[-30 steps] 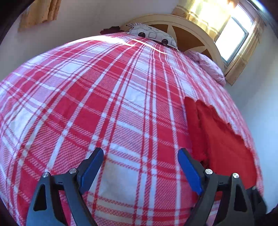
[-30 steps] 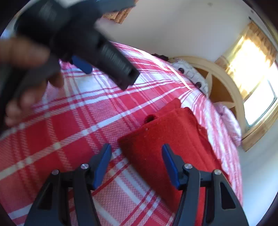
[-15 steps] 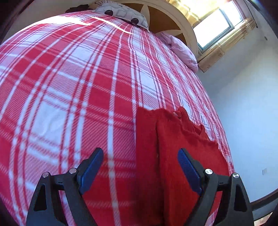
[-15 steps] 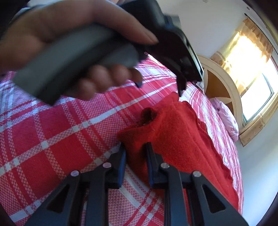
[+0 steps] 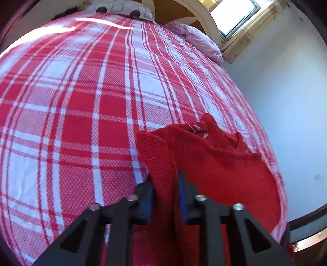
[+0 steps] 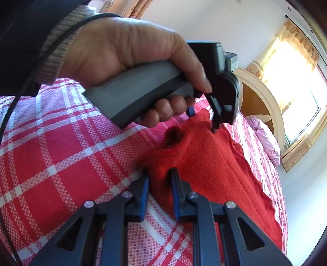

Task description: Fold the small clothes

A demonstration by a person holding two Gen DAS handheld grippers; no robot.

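A small red knitted sweater [image 5: 220, 163] lies on the red and white plaid bedspread [image 5: 81, 102] near the bed's right side. My left gripper [image 5: 165, 184] is shut on a folded edge strip of the sweater. In the right wrist view my right gripper [image 6: 159, 180] is shut on the sweater's [image 6: 214, 169] near corner. The left gripper [image 6: 206, 116], held in a hand, pinches the far corner of the same edge. The cloth bunches up between the two grips.
Pillows [image 5: 120, 10] and a pink pillow [image 5: 196, 38] lie at a curved wooden headboard [image 5: 184, 12]. A window with curtains [image 6: 300, 86] is beyond. The bed's right edge [image 5: 280, 184] runs next to the sweater, by a white wall.
Both grippers went from open to shut on the sweater: the right one closed on the near corner first, then the left one swung right and closed on the far edge.
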